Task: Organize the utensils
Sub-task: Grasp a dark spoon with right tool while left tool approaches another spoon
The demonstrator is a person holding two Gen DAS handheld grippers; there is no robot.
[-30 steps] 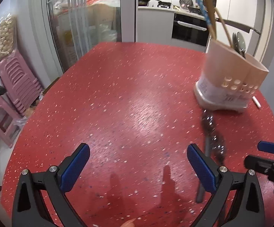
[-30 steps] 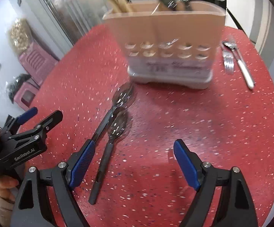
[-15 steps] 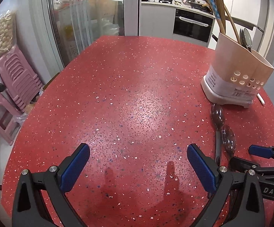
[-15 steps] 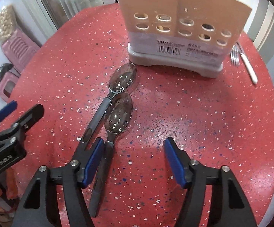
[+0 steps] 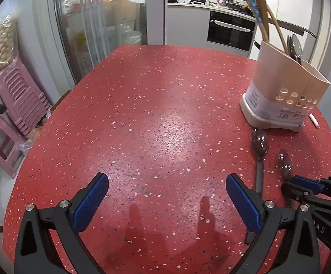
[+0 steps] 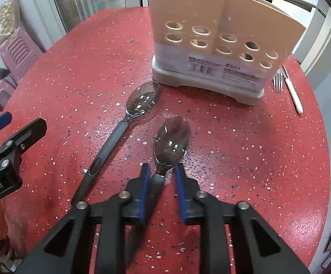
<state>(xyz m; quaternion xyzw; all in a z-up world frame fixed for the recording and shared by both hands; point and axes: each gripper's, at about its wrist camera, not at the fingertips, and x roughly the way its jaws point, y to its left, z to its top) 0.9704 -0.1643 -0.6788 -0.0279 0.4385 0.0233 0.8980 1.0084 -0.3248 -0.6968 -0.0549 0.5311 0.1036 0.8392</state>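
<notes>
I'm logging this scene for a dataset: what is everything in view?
table: 1, red speckled, under everything
utensil holder: 1, beige, table's far right
wooden utensils: several, tan, standing in the holder
free spoon: 1, dark handle, lying before the holder
gripped spoon: 1, dark handle, beside the free one
fork: 1, silver, right of the holder
stools: stack, pink, floor at left
left gripper: black, blue pads, jaws open, empty
right gripper: same colours, jaws have just been closing on the gripped spoon's neck
</notes>
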